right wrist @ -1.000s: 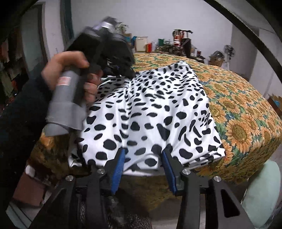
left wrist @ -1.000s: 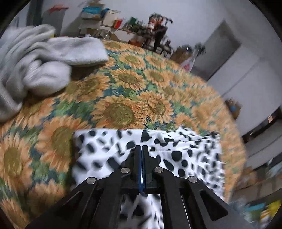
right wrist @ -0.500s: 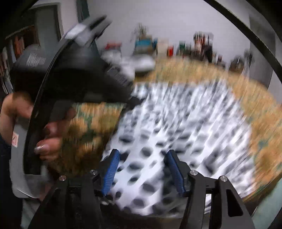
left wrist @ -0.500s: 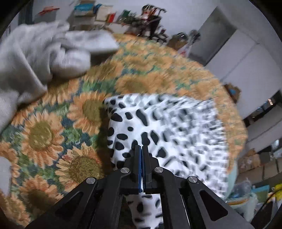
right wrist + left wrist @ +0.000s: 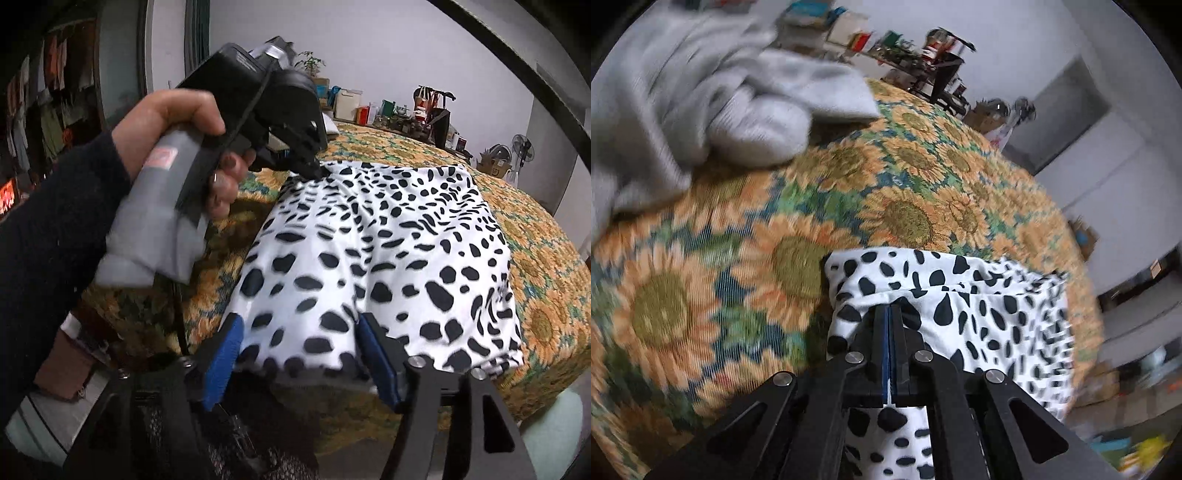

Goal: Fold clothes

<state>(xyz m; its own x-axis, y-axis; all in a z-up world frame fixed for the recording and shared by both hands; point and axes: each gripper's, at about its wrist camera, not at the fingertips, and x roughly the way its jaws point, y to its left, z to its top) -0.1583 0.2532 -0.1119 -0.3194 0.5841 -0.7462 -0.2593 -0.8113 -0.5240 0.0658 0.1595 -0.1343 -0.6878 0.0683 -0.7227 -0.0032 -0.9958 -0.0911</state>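
Observation:
A white garment with black spots (image 5: pixel 388 251) lies spread on the sunflower-print bedspread (image 5: pixel 546 258). My left gripper (image 5: pixel 316 171), held by a hand in a dark sleeve, is shut on the garment's far left corner. In the left wrist view the left gripper (image 5: pixel 888 314) pinches a folded edge of the spotted garment (image 5: pixel 990 314). My right gripper (image 5: pixel 300 338) sits at the garment's near edge with its jaws opening. The cloth lies between the blue pads (image 5: pixel 223 354), which stand apart from it.
A crumpled grey garment (image 5: pixel 701 92) lies on the bedspread (image 5: pixel 905 206) at the far left. Cluttered shelves and a table (image 5: pixel 406 110) line the back wall. A fan (image 5: pixel 521 147) stands at the right. The bed's edge drops off just before my right gripper.
The right jaws have spread wider around the near edge. The left gripper, still shut on the corner, has shifted across the bed, and the cloth under it now shows a fold.

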